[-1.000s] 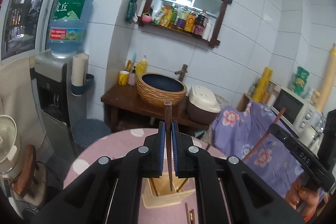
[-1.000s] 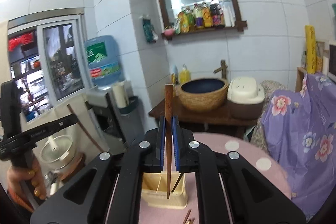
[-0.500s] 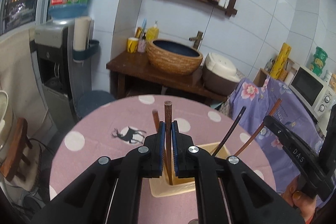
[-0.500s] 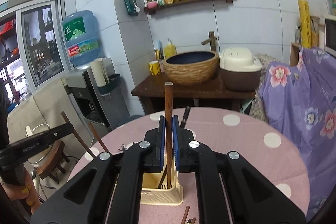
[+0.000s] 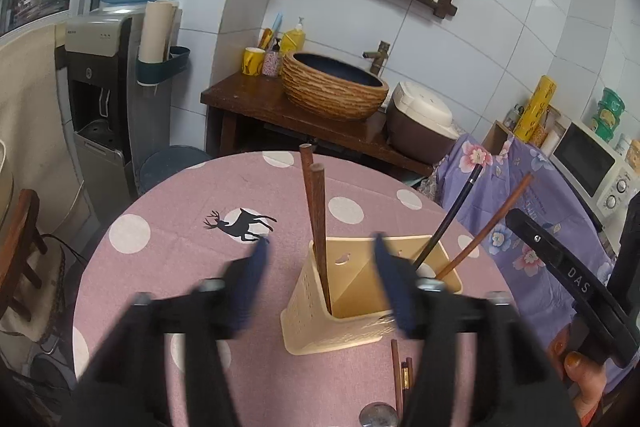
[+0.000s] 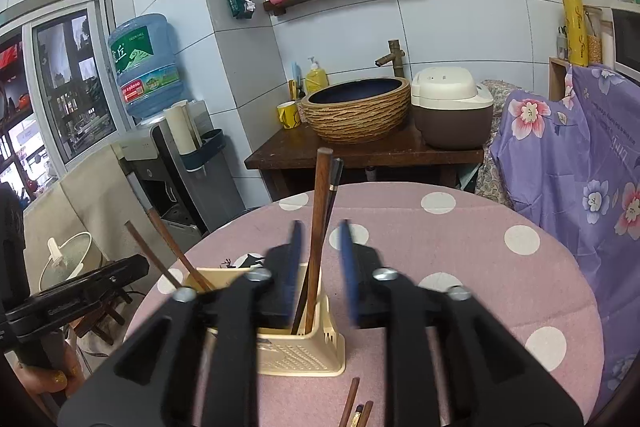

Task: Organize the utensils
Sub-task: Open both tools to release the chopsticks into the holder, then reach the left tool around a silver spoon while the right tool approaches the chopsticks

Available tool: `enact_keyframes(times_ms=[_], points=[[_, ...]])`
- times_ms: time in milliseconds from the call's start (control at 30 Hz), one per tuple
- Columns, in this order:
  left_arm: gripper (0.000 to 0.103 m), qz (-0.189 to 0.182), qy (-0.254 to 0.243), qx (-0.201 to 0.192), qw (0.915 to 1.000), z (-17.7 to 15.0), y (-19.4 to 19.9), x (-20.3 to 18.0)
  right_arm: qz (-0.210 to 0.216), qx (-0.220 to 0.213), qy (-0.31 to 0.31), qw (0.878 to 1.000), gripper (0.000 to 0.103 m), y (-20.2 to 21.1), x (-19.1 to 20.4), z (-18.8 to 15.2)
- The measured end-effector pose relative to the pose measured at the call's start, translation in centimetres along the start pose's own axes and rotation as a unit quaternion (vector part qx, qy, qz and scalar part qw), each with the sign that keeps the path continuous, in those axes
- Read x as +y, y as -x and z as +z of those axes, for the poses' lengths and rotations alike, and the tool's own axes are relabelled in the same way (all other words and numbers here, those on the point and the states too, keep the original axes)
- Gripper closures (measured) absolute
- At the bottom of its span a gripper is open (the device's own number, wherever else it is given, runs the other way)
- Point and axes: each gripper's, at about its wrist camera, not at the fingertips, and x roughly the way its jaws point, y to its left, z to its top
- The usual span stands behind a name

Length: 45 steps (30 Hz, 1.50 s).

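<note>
White wall tiles and a dark wooden washstand sit behind a round table [image 5: 168,267] under a pink cloth with white dots. Near its front edge stands a cream plastic utensil holder [image 5: 352,307], boxy, perforated along its lower walls and split inside by a partition.

Both tools are letting go. The left gripper [image 5: 320,275] is opening, its blue pads well clear of the brown wooden chopstick [image 5: 318,227] between them, which now leans in the holder's left compartment against another one. The right gripper [image 6: 320,259] is opening too, its pads blurred and apart on either side of a second brown chopstick [image 6: 316,227] that stands in the right-hand compartment beside a black chopstick [image 6: 334,187].

More chopsticks [image 5: 400,379] lie loose on the cloth just in front of the holder — judging by that, the job is not yet finished.

The risk is in pulling away. Each stick stands between spread pads, so a sideways exit could catch a smooth, slender shaft and lever it out. The holder looks light and top-heavy with its long leaning load — a nudge from either black frame could slide it on the cloth or tip it toward the front edge.
</note>
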Motion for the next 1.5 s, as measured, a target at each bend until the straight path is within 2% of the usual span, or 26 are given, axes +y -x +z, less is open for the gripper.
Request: enact_keyframes(times_ms=[33, 133, 333, 433, 633, 700, 867, 1033, 1100, 1200, 1367, 1500], points=[[0.037, 0.001, -0.001, -0.007, 1.0000, -0.3, 0.4, 0.1, -0.001, -0.006, 0.001, 1.000, 0.052, 0.4, 0.0, -0.1], [0.035, -0.004, -0.007, -0.007, 0.9999, -1.7, 1.4, 0.1, -0.009, -0.013, 0.013, 1.000, 0.052, 1.6, 0.0, -1.1], [0.031, -0.018, -0.011, 0.007, 0.9997, -6.4, 3.8, 1.4, -0.006, 0.019, 0.035, 0.999, 0.045, 4.0, -0.1, -5.4], [0.032, -0.010, -0.024, 0.028, 0.9993, -9.3, 4.3, 2.2, -0.001, 0.042, 0.061, 0.997, 0.045, 5.0, 0.3, -8.6], [0.045, 0.005, -0.021, 0.080, 0.9965, -14.9, 5.0, 4.2, -0.004, 0.077, 0.100, 0.992, 0.045, 6.8, 1.2, -15.0], [0.045, 0.005, -0.027, 0.089, 0.9956, -16.3, 5.2, 4.2, -0.016, 0.082, 0.108, 0.991, 0.045, 7.3, 1.5, -17.0], [0.045, -0.015, -0.045, 0.142, 0.9887, -19.6, 3.8, 3.0, -0.034, 0.102, 0.099, 0.989, 0.043, 7.7, 0.9, -20.2], [0.044, -0.020, -0.084, 0.161, 0.9832, -20.6, 2.8, 1.1, -0.065, 0.126, 0.075, 0.987, 0.044, 7.7, -1.2, -21.7], [0.044, -0.011, -0.096, 0.161, 0.9822, -21.0, 2.5, 0.7, -0.074, 0.138, 0.060, 0.986, 0.043, 7.5, -2.1, -21.8], [0.044, -0.008, -0.103, 0.161, 0.9815, -21.3, 2.3, 0.5, -0.067, 0.162, 0.040, 0.984, 0.044, 7.0, -3.2, -22.2], [0.044, -0.006, -0.099, 0.154, 0.9830, -21.2, 2.8, 0.3, -0.052, 0.194, 0.056, 0.978, 0.045, 5.9, -1.7, -23.6], [0.044, -0.003, -0.101, 0.149, 0.9836, -21.1, 3.0, 0.0, -0.065, 0.211, 0.057, 0.974, 0.046, 5.0, -1.0, -24.6]])
